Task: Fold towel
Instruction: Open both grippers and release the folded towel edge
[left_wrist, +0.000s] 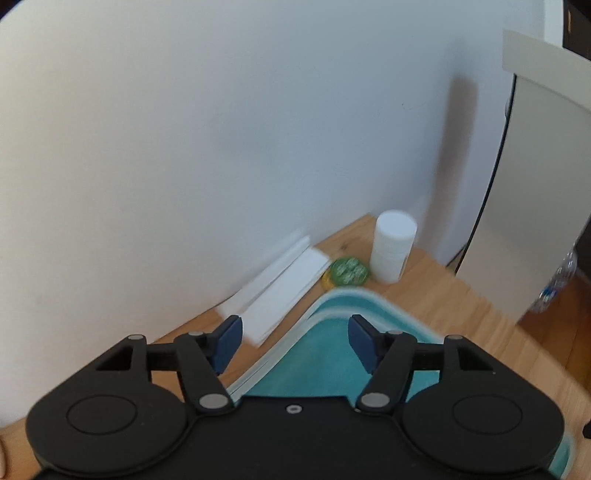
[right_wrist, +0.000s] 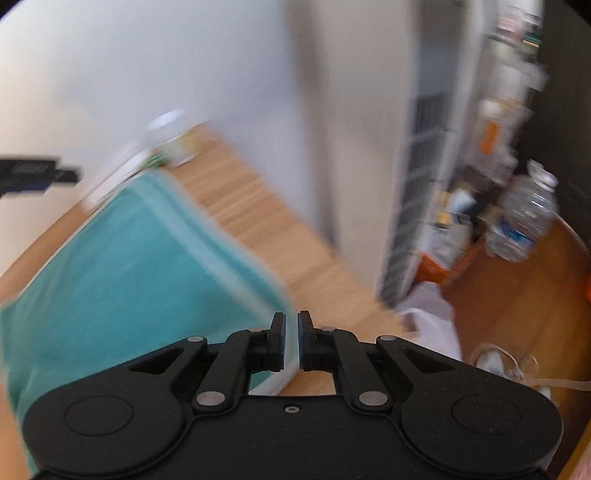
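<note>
Right tongs (right_wrist: 291, 341) pinch teal towel (right_wrist: 122, 266) corner | left tongs (left_wrist: 295, 341) released | towel runs toward wall (left_wrist: 221, 129)

Soft teal terry-cloth towel (left_wrist: 328, 354) on a matt pale wood-grain bench (left_wrist: 461, 299); claws (left_wrist: 293, 341) are matt black plastic with blue pads, steel pins.

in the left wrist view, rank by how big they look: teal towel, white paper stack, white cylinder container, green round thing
1. teal towel, though the left tool hides part of it
2. white paper stack
3. white cylinder container
4. green round thing

The towel lies nearest the camera, which inflates it.
</note>
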